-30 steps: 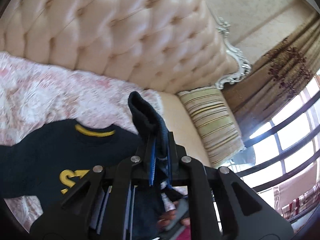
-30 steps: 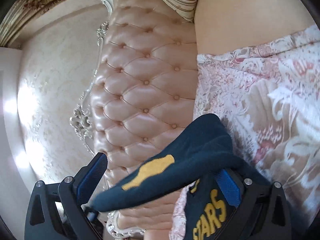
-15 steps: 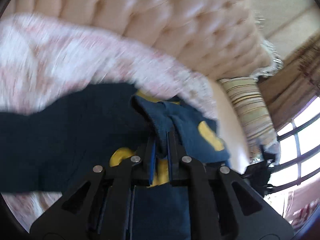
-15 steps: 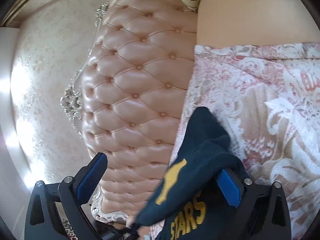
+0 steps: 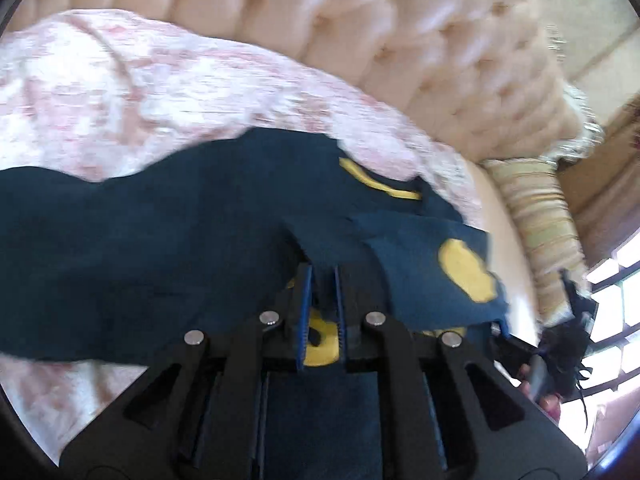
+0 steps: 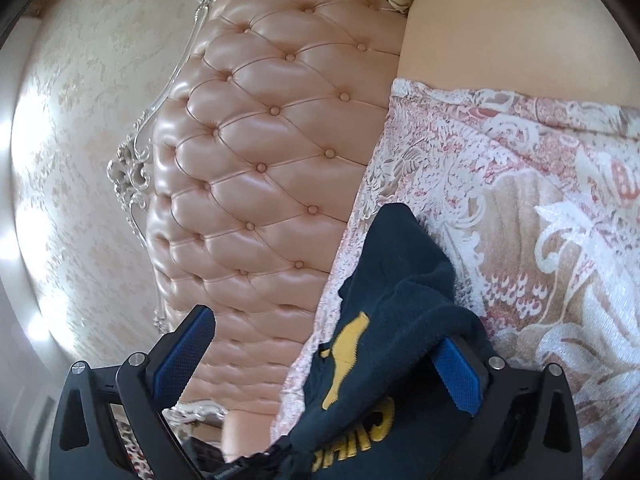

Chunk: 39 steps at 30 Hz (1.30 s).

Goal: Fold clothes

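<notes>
On floral bedspread [image 5: 120, 80], left gripper [image 5: 320, 276] pinches rumpled navy-and-yellow shirt [image 5: 140, 248]; right gripper [image 6: 320, 360] gapes wide.

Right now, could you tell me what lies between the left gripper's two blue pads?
In the left wrist view, a fold of the navy shirt sits pinched in the left gripper.

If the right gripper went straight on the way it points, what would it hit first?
Probably the tufted pink leather headboard, which fills the view ahead of the open right gripper. The navy sweatshirt drapes over only its right finger. Depth is unclear.
</notes>
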Available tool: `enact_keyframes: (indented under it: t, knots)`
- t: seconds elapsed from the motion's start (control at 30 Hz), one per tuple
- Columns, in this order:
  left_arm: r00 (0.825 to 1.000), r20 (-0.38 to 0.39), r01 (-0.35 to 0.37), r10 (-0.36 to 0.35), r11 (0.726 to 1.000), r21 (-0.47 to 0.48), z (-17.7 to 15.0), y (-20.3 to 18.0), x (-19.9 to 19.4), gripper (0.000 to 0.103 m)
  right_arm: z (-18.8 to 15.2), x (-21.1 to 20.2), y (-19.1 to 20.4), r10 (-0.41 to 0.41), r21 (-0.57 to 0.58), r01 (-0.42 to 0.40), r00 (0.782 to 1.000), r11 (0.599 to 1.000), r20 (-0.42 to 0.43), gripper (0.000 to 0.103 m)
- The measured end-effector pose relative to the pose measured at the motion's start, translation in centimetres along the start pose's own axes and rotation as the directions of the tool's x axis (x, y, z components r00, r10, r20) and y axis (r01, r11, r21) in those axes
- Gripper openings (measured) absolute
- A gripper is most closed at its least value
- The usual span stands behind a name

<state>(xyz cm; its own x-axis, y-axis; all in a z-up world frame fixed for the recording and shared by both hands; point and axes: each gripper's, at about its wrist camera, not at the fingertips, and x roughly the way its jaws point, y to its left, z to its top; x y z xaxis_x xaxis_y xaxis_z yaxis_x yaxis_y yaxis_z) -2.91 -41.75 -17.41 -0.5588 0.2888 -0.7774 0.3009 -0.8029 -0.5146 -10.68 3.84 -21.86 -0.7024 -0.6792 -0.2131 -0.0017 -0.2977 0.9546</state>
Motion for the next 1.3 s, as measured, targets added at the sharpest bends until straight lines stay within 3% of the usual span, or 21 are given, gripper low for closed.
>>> enact_keyframes:
  t: [0.1, 0.17, 0.3, 0.4, 0.5, 0.77, 0.83, 0.9, 1.03, 1.3]
  knots:
    - [1.0, -0.023, -0.011, 0.009, 0.999, -0.051, -0.3, 2.0, 0.5, 0.013, 0.0, 0.0, 0.0, -0.008, -0.003, 0.008, 1.0, 1.0, -0.002, 0.103]
    - [1.0, 0.014, 0.007, -0.006, 0.997, -0.08, -0.7, 2.9, -0.2, 0.013, 0.0, 0.2, 0.2, -0.021, -0.013, 0.02, 1.0, 1.0, -0.018, 0.103]
    - [0.986, 0.112, 0.126, -0.119, 0.991, -0.049, -0.6, 0.9, -2.7, 0.013, -0.1, 0.3, 0.3, -0.029, -0.033, 0.028, 0.999, 0.999, -0.033, 0.103]
    - [0.974, 0.063, 0.218, -0.219, 0.976, 0.025, -0.3, -3.3, -2.1, 0.013, -0.3, 0.4, 0.5, -0.039, -0.049, 0.038, 0.999, 0.998, -0.032, 0.103]
    - [0.987, -0.016, 0.163, -0.162, 0.984, 0.074, -0.1, -6.1, 1.0, 0.013, -0.2, 0.4, 0.4, -0.042, -0.035, 0.04, 0.999, 0.999, -0.034, 0.103]
    - [0.982, -0.094, 0.158, -0.165, 0.985, -0.075, -1.2, -3.2, 5.2, 0.01, 0.1, -0.9, -0.2, -0.006, 0.061, 0.015, 0.99, 0.998, -0.141, 0.103]
    - [0.982, -0.106, 0.151, -0.157, 0.986, -0.069, -1.1, -3.4, 5.3, 0.009, -0.3, -2.4, -0.3, 0.0, 0.072, 0.013, 0.983, 0.997, -0.183, 0.103]
    - [0.983, -0.116, 0.137, -0.142, 0.989, -0.048, -1.0, -3.8, 5.4, 0.009, -0.6, -4.8, 0.0, -0.016, 0.031, 0.022, 0.98, 0.999, -0.198, 0.103]
    - [0.986, -0.112, 0.123, -0.125, 0.992, -0.021, -0.6, -4.4, 5.7, 0.009, 0.6, -7.4, 2.3, -0.071, -0.153, 0.051, 0.989, 0.987, -0.129, 0.103]
    - [0.985, -0.117, 0.126, -0.129, 0.991, -0.035, -0.9, -3.7, 5.3, 0.009, -0.4, 0.3, 6.3, -0.183, -0.434, 0.059, 0.951, 0.899, -0.25, 0.103]
